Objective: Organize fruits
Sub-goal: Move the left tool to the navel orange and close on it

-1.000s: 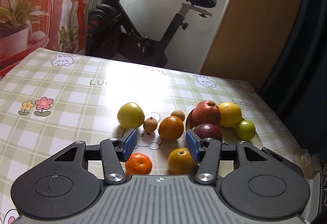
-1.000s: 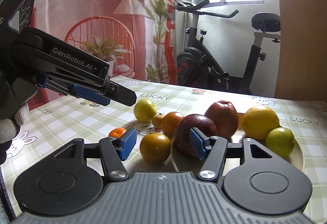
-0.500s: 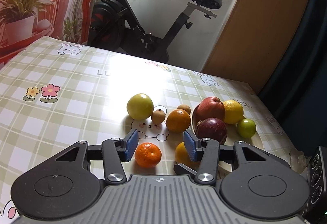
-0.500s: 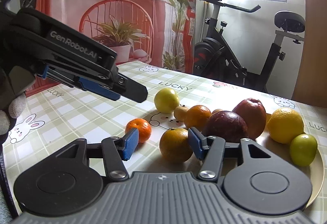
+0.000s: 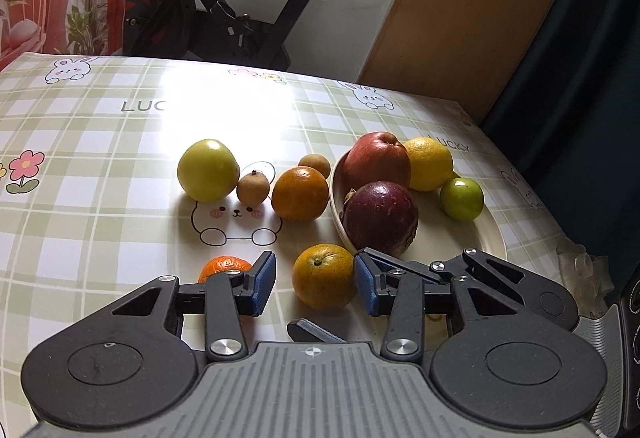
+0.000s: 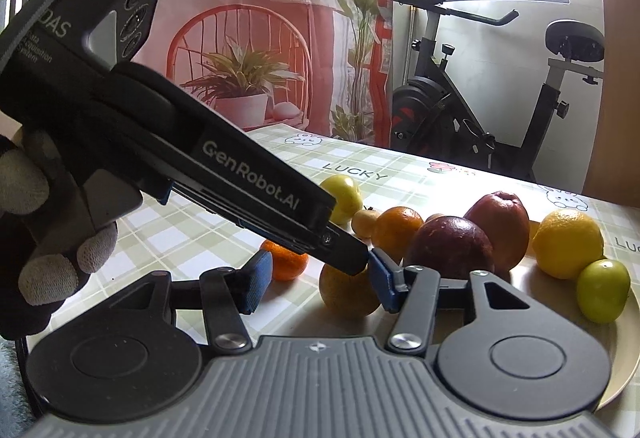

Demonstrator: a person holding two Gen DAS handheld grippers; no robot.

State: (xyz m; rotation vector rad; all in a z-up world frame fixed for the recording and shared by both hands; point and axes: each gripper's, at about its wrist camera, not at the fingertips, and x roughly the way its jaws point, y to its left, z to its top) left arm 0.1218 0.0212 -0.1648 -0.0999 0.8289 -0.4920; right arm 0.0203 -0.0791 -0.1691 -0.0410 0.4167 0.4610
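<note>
Both grippers hang with fingers apart around the orange point(image 5: 323, 276) lying on the surface point(image 5: 100, 174) at the plate's point(image 5: 494, 238) 8 o'clock: left gripper point(image 5: 315, 284), right gripper point(image 6: 318, 284), neither clamped

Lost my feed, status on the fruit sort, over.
Left gripper open, straddling near orange, not clamped. Right gripper open, empty. Plate holds four fruits. Grippers crowd each other.
</note>
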